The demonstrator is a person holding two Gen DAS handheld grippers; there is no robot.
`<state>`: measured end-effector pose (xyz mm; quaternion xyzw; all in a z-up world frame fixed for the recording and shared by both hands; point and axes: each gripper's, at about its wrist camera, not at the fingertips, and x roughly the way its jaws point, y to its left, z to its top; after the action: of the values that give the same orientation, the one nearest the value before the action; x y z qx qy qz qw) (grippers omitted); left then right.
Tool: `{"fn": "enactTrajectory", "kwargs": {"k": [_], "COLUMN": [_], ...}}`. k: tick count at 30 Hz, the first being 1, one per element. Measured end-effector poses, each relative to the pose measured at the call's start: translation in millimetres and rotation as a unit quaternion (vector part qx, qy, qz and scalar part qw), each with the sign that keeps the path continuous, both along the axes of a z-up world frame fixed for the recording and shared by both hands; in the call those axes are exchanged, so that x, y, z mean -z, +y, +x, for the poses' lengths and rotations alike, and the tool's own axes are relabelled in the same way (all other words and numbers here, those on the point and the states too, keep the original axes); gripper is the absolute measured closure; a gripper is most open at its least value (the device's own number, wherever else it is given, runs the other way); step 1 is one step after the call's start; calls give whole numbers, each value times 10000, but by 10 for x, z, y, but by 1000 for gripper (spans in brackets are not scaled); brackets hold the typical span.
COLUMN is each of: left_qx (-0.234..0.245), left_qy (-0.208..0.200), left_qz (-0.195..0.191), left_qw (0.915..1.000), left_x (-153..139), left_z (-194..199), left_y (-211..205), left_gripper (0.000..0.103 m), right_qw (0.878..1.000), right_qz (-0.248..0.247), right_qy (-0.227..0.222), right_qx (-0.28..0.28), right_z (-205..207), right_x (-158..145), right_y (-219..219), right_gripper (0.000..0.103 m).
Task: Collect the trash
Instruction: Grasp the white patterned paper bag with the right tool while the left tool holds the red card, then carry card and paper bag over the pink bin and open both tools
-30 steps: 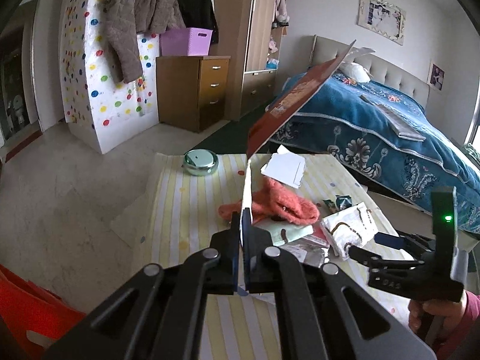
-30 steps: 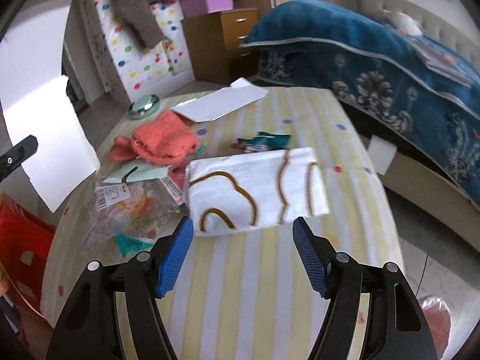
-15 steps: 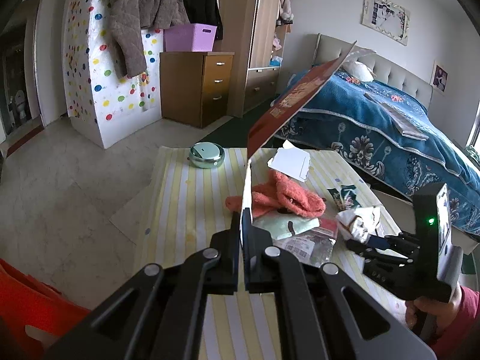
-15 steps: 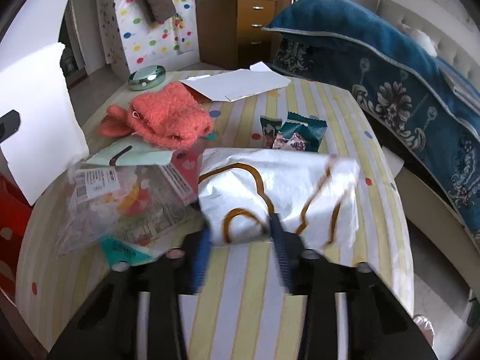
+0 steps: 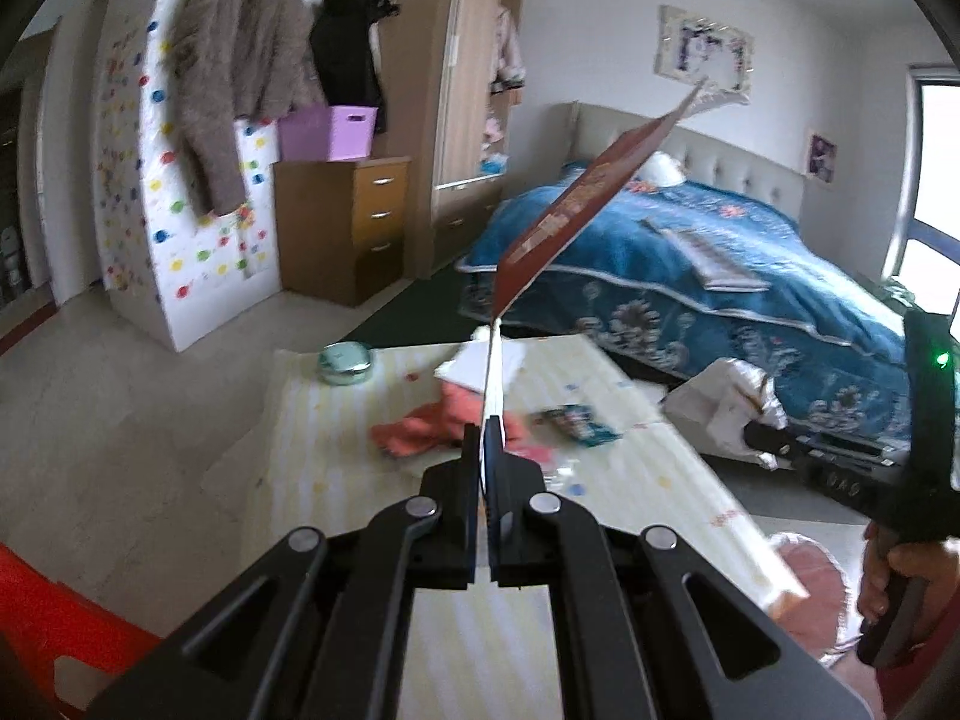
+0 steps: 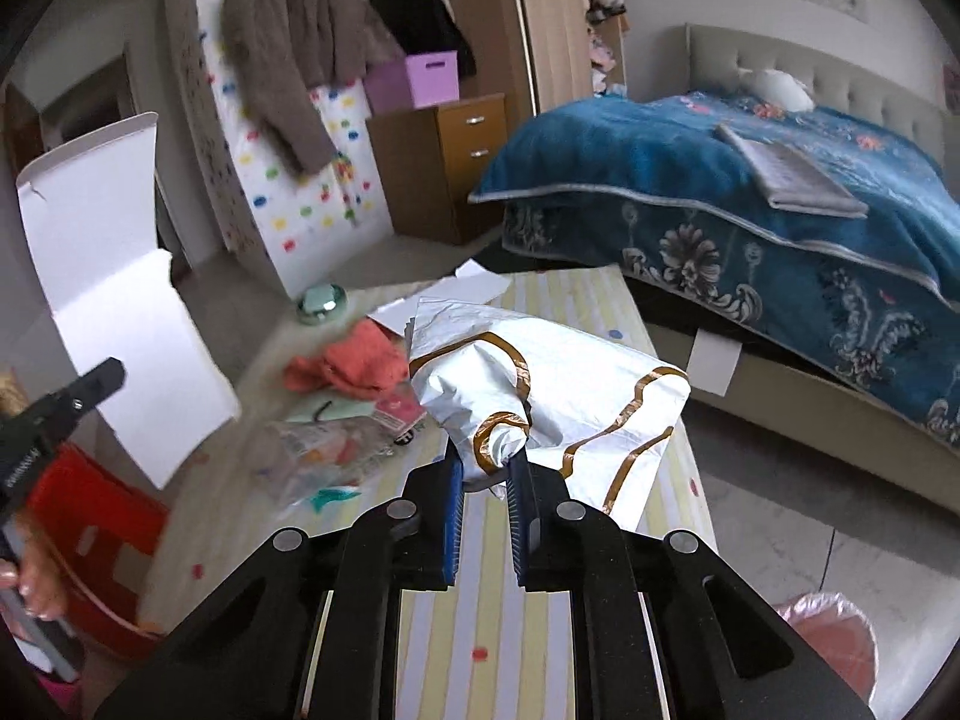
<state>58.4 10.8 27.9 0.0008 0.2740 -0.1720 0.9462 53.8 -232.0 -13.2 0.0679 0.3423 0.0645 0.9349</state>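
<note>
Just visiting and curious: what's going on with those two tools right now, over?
Left hand-held gripper shut on flattened carton. Right hand-held gripper just closed on white wrapper, clear of table. More litter on table; nothing blocking.

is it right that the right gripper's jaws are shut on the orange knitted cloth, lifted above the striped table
Not quite. In the right wrist view the right gripper has its jaws shut on the white crinkled wrapper with gold-brown lines, lifted above the striped table. The orange knitted cloth lies on the table.
</note>
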Motion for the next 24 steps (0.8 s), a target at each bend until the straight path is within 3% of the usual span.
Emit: {"fn": "enactTrajectory", "kwargs": {"k": [3,12,24], "left_qx": [298,1135,2289], "left_qy": [12,342,689], "left_qz": [9,173,265], "left_qw": [9996,9928,9706], "left_x": [-6,349,656], "left_z": [-150,-458,-732], "left_y": [-213,-983,-2123], "left_gripper": [103,103,103], "right_qw": [10000,9984,9838], "right_qz": [3,-15,70], "right_qy": [17,196,416], "right_qx": [57,536,1742], "right_z": [-200,-758,-1545], "right_x": [-41,101,341], "right_y": [-105,-443,-1336], "right_gripper": [90,90,89]}}
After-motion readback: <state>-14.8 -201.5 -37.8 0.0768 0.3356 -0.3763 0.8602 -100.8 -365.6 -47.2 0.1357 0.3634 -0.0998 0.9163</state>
